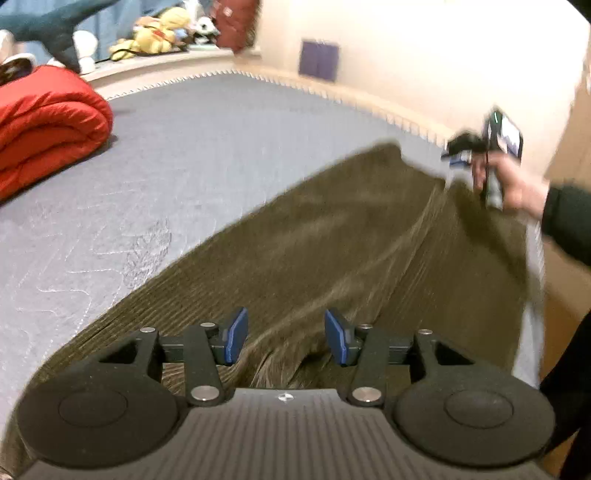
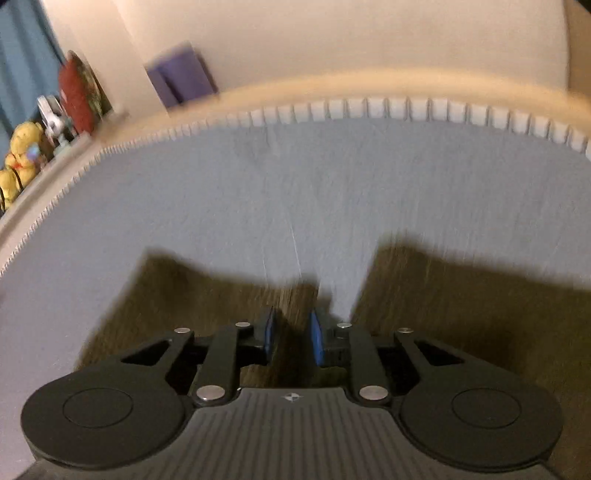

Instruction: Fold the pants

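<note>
Olive-brown corduroy pants [image 1: 332,236] lie stretched across the grey mattress [image 1: 166,166]. My left gripper [image 1: 286,334] is open just above the near end of the pants, with nothing between its blue pads. My right gripper [image 2: 291,332] has its blue pads close together on a fold of the pants [image 2: 295,295], with the cloth spreading to both sides. In the left wrist view the right gripper [image 1: 458,151] shows at the far right, held in a hand at the far end of the pants and lifting the cloth.
A folded red quilt [image 1: 48,129] lies on the mattress at the left. Plush toys [image 1: 159,33] sit on a ledge behind the bed. A cream wall with a purple patch [image 1: 319,59] runs along the far mattress edge [image 2: 369,107].
</note>
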### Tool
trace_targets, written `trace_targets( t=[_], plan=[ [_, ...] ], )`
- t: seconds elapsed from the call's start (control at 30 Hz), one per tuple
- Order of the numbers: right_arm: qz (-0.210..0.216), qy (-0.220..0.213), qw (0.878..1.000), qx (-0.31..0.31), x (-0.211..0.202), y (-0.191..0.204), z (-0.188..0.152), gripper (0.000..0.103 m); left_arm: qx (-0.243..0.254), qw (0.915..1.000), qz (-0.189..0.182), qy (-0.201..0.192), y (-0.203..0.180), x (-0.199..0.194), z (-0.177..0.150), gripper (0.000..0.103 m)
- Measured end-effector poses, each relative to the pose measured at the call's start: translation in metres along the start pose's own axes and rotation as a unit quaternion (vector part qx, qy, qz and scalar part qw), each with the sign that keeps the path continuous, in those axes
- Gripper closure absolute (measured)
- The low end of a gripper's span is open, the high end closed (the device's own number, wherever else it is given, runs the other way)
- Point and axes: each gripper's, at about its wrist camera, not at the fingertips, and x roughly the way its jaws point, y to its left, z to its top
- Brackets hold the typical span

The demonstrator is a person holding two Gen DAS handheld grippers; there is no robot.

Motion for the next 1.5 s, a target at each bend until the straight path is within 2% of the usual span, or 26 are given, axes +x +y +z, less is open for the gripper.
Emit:
trace_targets(
  t=[0.07,0.13,0.17,0.2,0.23,0.27,0.33,0.37,0.43,0.5,0.57,0.67,0.77,0.83,0.97,1.03,1.07,1.1,1.13,1.17,1.23,1.27,1.3,1.37,1.43,1.5],
  plan=[
    [0.025,-0.013,1.000,-0.002,-0.015,0.002,0.006,0.079,-0.011,0.9998,-0.014,0.003,0.003,0.001,-0.003,0.055],
    [0.049,-0.019,0.999,-0.009,-0.030,0.012,0.011,0.079,-0.022,0.9989,-0.020,0.035,0.009,0.017,-0.014,0.066],
    [0.057,-0.020,0.998,-0.014,-0.038,0.018,0.012,0.078,-0.023,0.9969,0.004,0.075,0.013,0.032,-0.025,0.077],
    [0.067,-0.022,0.997,-0.018,-0.047,0.021,0.016,0.077,-0.015,0.9921,0.044,0.116,0.016,0.048,-0.035,0.076],
    [0.077,-0.026,0.996,-0.021,-0.057,0.025,0.019,0.076,-0.017,0.9884,0.063,0.137,0.019,0.057,-0.044,0.076],
    [0.088,-0.030,0.995,-0.025,-0.066,0.028,0.022,0.075,-0.043,0.9898,0.052,0.126,0.023,0.054,-0.044,0.077],
    [0.115,-0.041,0.992,-0.036,-0.094,0.034,0.031,0.072,-0.058,0.9893,0.066,0.116,0.023,0.039,-0.035,0.077],
    [0.131,-0.047,0.989,-0.042,-0.111,0.037,0.036,0.068,-0.056,0.9907,0.082,0.093,0.018,0.022,-0.028,0.077],
    [0.169,-0.065,0.982,-0.060,-0.148,0.047,0.048,0.061,-0.077,0.9917,0.089,0.051,0.018,-0.010,-0.020,0.072],
    [0.203,-0.083,0.972,-0.087,-0.184,0.053,0.053,0.053,-0.116,0.9886,0.094,0.015,0.022,-0.043,-0.017,0.072],
    [0.232,-0.088,0.962,-0.111,-0.217,0.060,0.052,0.050,-0.138,0.9840,0.113,-0.007,0.021,-0.071,-0.013,0.072],
    [0.290,-0.076,0.943,-0.145,-0.262,0.067,0.037,0.047,-0.151,0.9786,0.138,-0.024,0.020,-0.114,-0.028,0.072],
    [0.345,-0.054,0.914,-0.206,-0.298,0.075,0.008,0.046,-0.173,0.9716,0.161,-0.021,0.029,-0.145,-0.050,0.072],
    [0.379,-0.034,0.890,-0.251,-0.318,0.079,-0.020,0.046,-0.178,0.9675,0.180,-0.014,0.035,-0.161,-0.068,0.072],
    [0.439,0.029,0.842,-0.313,-0.337,0.086,-0.085,0.046,-0.192,0.9615,0.196,0.016,0.045,-0.172,-0.125,0.072],
    [0.461,0.064,0.816,-0.342,-0.338,0.087,-0.124,0.046,-0.199,0.9614,0.180,0.062,0.053,-0.156,-0.159,0.072],
    [0.464,0.082,0.805,-0.361,-0.341,0.091,-0.145,0.046,-0.188,0.9553,0.186,0.131,0.056,-0.138,-0.177,0.073],
    [0.457,0.108,0.795,-0.384,-0.338,0.094,-0.166,0.046,-0.159,0.9498,0.209,0.170,0.054,-0.128,-0.188,0.074],
    [0.447,0.130,0.786,-0.407,-0.337,0.099,-0.183,0.046,-0.131,0.9523,0.216,0.172,0.050,-0.127,-0.192,0.074],
    [0.448,0.138,0.775,-0.424,-0.341,0.102,-0.196,0.046,-0.137,0.9539,0.211,0.163,0.051,-0.134,-0.190,0.074],
    [0.464,0.141,0.743,-0.461,-0.347,0.104,-0.219,0.046,-0.185,0.9530,0.206,0.124,0.057,-0.152,-0.186,0.068],
    [0.467,0.142,0.729,-0.481,-0.351,0.103,-0.228,0.046,-0.201,0.9537,0.199,0.102,0.060,-0.162,-0.183,0.059],
    [0.470,0.143,0.715,-0.499,-0.353,0.103,-0.236,0.046,-0.211,0.9536,0.197,0.084,0.062,-0.169,-0.181,0.044],
    [0.479,0.150,0.688,-0.524,-0.358,0.102,-0.249,0.046,-0.230,0.9475,0.209,0.073,0.067,-0.170,-0.178,0.031],
    [0.486,0.160,0.661,-0.548,-0.365,0.097,-0.268,0.046,-0.249,0.9399,0.217,0.088,0.075,-0.164,-0.177,0.029],
    [0.493,0.163,0.629,-0.579,-0.369,0.094,-0.290,0.046,-0.265,0.9311,0.229,0.103,0.083,-0.157,-0.180,0.022]
  ],
)
